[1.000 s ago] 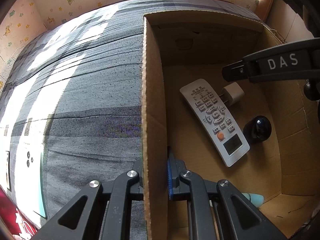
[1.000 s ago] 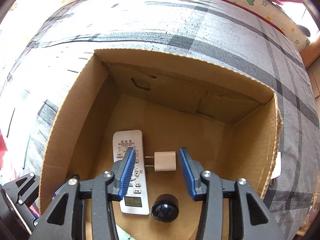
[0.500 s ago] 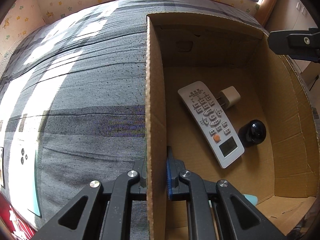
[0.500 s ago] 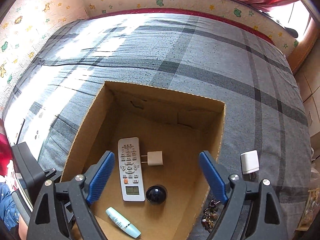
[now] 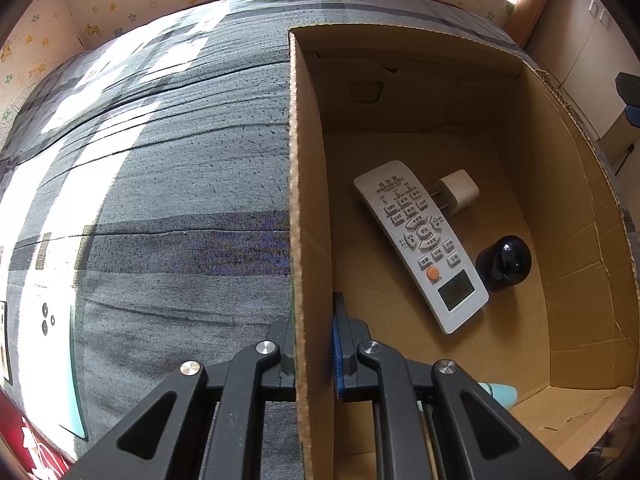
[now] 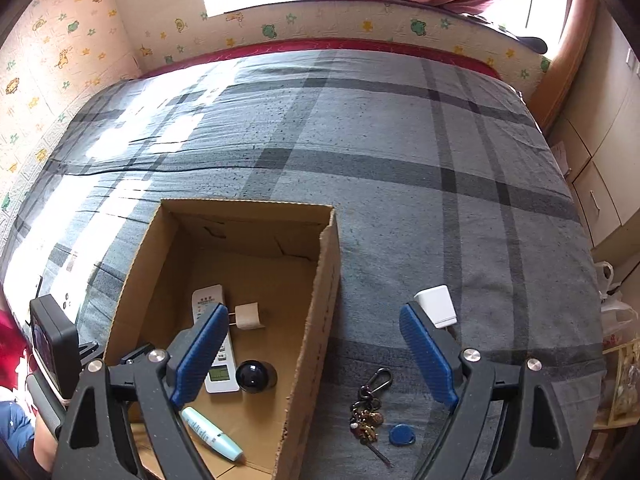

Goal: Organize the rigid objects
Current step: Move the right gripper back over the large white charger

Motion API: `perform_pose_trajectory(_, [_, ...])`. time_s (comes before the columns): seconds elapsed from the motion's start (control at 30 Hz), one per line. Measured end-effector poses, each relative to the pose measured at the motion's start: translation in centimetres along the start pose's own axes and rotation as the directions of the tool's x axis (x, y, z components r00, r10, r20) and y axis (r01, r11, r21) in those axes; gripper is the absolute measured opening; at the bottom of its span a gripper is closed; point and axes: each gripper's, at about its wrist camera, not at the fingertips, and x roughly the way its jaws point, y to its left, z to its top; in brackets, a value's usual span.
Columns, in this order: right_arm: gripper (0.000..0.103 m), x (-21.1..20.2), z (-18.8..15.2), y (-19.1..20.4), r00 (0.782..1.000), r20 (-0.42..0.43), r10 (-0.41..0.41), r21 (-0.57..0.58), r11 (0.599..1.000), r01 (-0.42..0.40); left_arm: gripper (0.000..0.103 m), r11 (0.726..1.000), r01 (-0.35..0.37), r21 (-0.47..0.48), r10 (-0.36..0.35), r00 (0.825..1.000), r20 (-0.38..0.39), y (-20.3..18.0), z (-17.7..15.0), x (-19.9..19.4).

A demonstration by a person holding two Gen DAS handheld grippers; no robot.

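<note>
The left gripper [image 5: 314, 354] has its fingers clamped on the near wall of the cardboard box [image 6: 326, 280], steadying it on the bed [image 6: 400, 160]. The right gripper [image 6: 316, 356] hangs above with fingers spread wide and empty. I'd say the white charger [image 6: 436, 306] just outside the box comes next: drop straight over it, squeeze its flat sides, and keep clear of the keys [image 6: 368, 416].
</note>
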Motion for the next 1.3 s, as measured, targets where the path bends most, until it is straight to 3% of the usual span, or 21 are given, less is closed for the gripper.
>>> perform_pose_trajectory(0.37, [0.09,1.2,-2.1,-5.4,0.997,-0.033,-0.066,0.069,0.995,0.068,0.011,1.0,0.011,-0.014,-0.011,1.0,0.009,0.9,-0.5,0.1])
perform_pose_trajectory(0.83, [0.094,7.5,-4.3,-10.5,0.983,-0.132,-0.13,0.099,0.985,0.144,0.011,1.0,0.006,-0.016,-0.005,1.0,0.016,0.4,-0.9,0.0])
perform_pose_trajectory(1.3, [0.101,13.6,-3.6,-12.7,0.971,-0.192,-0.141,0.087,0.983,0.16,0.011,1.0,-0.002,-0.005,0.002,1.0,0.015,0.1,-0.6,0.1])
